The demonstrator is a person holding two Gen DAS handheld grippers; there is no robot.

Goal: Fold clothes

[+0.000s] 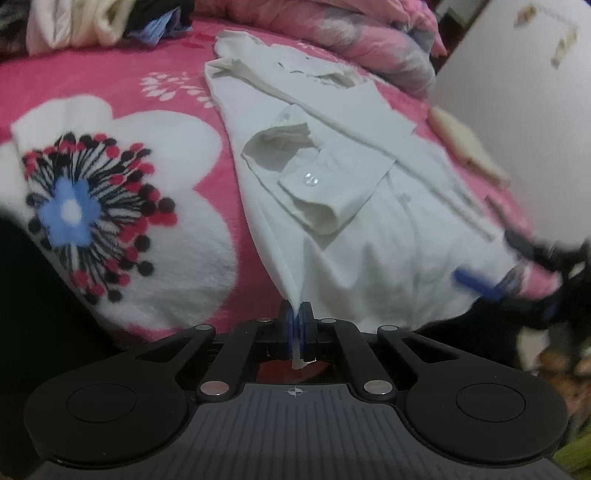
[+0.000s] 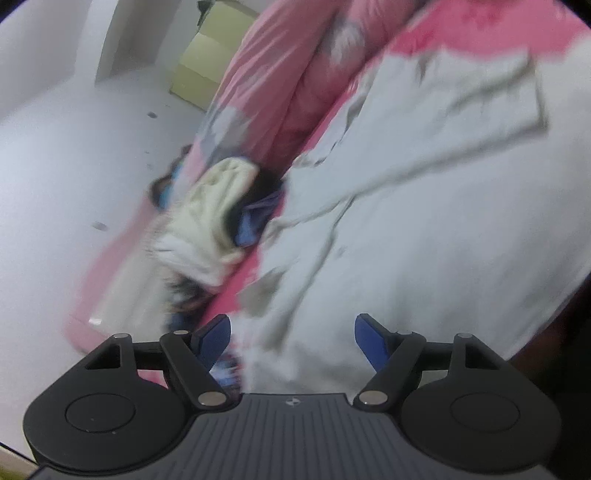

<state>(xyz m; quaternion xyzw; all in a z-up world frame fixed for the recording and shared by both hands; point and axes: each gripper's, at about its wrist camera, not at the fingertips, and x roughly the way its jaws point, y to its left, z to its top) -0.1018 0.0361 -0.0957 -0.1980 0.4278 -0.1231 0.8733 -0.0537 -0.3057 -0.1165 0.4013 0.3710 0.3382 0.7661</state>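
Observation:
A white button-up shirt (image 1: 332, 206) lies spread on the pink flowered blanket (image 1: 110, 88), one cuffed sleeve folded across its body. My left gripper (image 1: 296, 314) is shut on the shirt's near hem corner, and a strip of white cloth shows between its blue pads. In the left wrist view the right gripper (image 1: 480, 286) appears blurred at the shirt's right edge. In the right wrist view my right gripper (image 2: 291, 336) stands open over the same shirt (image 2: 424, 221), the white hem lying between its blue fingertips (image 2: 369, 341) with no pad pressing on it.
A pile of cream, white and blue clothes (image 1: 92, 26) sits at the far left of the bed. A pink quilt (image 1: 369, 33) is bunched along the far side. A white wall (image 1: 517, 110) and a cream cloth (image 1: 465, 140) border the right.

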